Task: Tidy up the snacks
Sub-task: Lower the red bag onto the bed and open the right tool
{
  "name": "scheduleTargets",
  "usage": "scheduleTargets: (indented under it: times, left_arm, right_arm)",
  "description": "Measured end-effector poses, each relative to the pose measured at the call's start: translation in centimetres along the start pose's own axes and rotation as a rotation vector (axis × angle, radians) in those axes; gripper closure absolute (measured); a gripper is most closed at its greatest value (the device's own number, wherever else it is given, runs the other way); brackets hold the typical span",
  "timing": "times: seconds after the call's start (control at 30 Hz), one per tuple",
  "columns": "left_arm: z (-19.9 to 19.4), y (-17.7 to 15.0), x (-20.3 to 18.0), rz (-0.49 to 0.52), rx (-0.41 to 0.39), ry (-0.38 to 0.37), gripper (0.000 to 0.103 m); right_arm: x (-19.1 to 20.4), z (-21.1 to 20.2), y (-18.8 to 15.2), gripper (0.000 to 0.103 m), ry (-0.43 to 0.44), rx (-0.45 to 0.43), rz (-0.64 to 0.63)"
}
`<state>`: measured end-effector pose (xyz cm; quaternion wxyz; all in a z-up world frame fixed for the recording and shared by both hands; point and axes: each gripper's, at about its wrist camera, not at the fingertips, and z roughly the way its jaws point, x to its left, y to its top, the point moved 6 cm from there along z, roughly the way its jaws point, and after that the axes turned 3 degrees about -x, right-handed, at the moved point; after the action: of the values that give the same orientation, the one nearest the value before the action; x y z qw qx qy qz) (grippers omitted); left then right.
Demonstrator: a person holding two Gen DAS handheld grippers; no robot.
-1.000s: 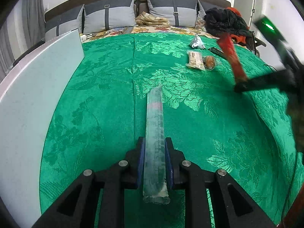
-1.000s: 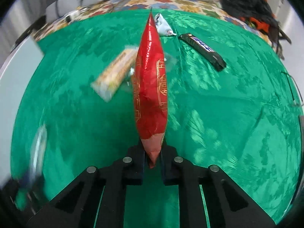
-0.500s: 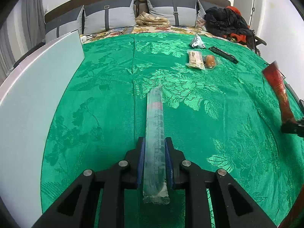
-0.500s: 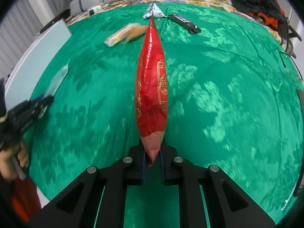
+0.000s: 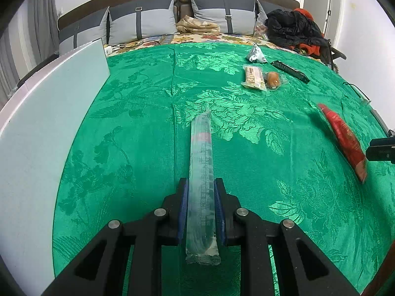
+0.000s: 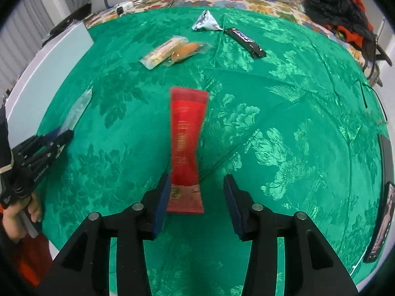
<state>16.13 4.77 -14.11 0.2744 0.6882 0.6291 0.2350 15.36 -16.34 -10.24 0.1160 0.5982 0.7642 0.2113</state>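
Shiny green brocade cloth under a glossy red foil packet and clear plastic wrapper.

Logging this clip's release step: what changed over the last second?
The right gripper has just been opening and let go of the red packet, now loose between its jaws. The left gripper stays shut on the clear packet; the snacks farther back on the green cloth haven't moved.

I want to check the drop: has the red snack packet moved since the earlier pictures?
Yes. In the left wrist view the red packet has come down and nearer, away from the black bar. The right gripper has just been opening; the packet is between its jaws, released.
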Motion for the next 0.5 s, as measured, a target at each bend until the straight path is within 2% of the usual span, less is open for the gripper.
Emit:
scheduleTargets:
  times: [0.07, 0.17, 0.27, 0.37, 0.5]
  left_arm:
    - [0.0, 0.0, 0.0, -0.001, 0.0, -0.001, 0.082]
    - [0.0, 0.0, 0.0, -0.001, 0.0, -0.002, 0.082]
    - [0.0, 0.0, 0.0, 0.0, 0.0, 0.0, 0.082]
    - [0.0, 0.1, 0.0, 0.005, 0.0, 0.005, 0.082]
    - [0.0, 0.1, 0.0, 0.007, 0.0, 0.009, 0.081]
  right_arm:
    - [-0.5, -0.1, 0.0, 0.049, -0.017, -0.009, 0.017]
    - [-1.2, -0.5, 0.0, 0.044, -0.036, -0.044, 0.044]
    - [-1.0, -0.7, 0.0, 0.037, 0.014, -0.104, 0.07]
    - [0.2, 0.2, -0.4, 0.036, 0.026, -0.117, 0.05]
    - [1.2, 2.6, -1.1, 0.036, -0.025, -0.097, 0.0]
